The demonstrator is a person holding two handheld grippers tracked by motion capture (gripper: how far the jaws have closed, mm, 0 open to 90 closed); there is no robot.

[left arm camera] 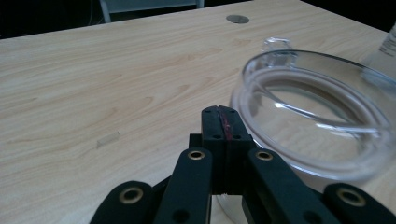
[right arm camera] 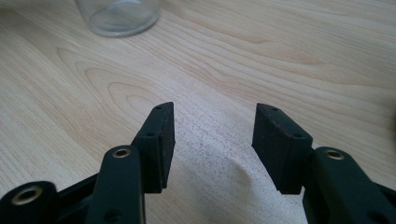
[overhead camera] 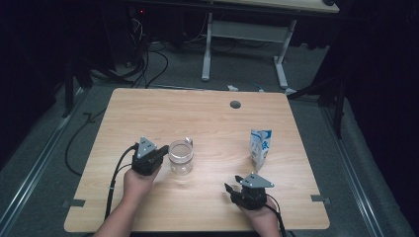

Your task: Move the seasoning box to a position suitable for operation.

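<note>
A clear glass mug [overhead camera: 181, 157] with a small handle stands upright and empty near the middle of the wooden table [overhead camera: 197, 118]. My left gripper [overhead camera: 164, 151] sits just left of it, jaws shut with nothing between them. In the left gripper view the shut jaws [left arm camera: 220, 117] lie close beside the mug's rim [left arm camera: 317, 93]; I cannot tell whether they touch it. A white and blue carton [overhead camera: 260, 147] stands upright at the right. My right gripper [overhead camera: 232, 184] hovers open near the front edge. In its own view the open gripper [right arm camera: 212, 126] is over bare wood, with the mug's base [right arm camera: 119, 16] farther off.
A round cable hole [overhead camera: 235, 104] sits near the table's far edge. Beyond the table a white desk frame [overhead camera: 244, 44] and loose cables [overhead camera: 148, 59] lie on the grey floor. Bare wood stretches along the far and left parts of the table.
</note>
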